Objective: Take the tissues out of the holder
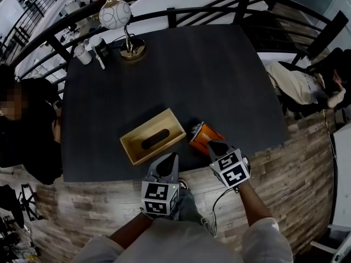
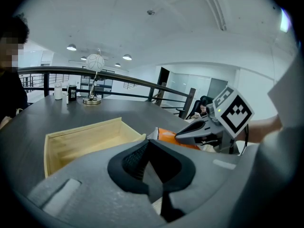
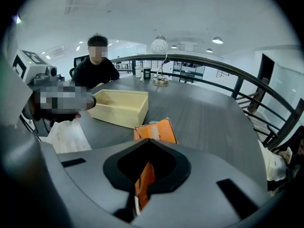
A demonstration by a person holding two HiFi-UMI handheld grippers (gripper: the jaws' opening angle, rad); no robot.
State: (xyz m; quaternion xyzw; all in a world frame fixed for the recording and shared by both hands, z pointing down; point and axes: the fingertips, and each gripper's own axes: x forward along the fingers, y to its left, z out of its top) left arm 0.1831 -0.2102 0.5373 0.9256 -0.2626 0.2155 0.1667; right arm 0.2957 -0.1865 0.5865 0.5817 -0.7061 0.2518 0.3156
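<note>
The holder (image 1: 152,136) is a pale wooden box, long and shallow; it lies open side up on the dark table (image 1: 219,81), an oval slot in its floor, askew to the table's near edge and close to it, left of the middle; the tissue pack (image 1: 204,136) is orange and soft, tilted, just beside the holder's right corner, near the same edge; the right gripper (image 1: 214,146) is clamped on its near end.
</note>
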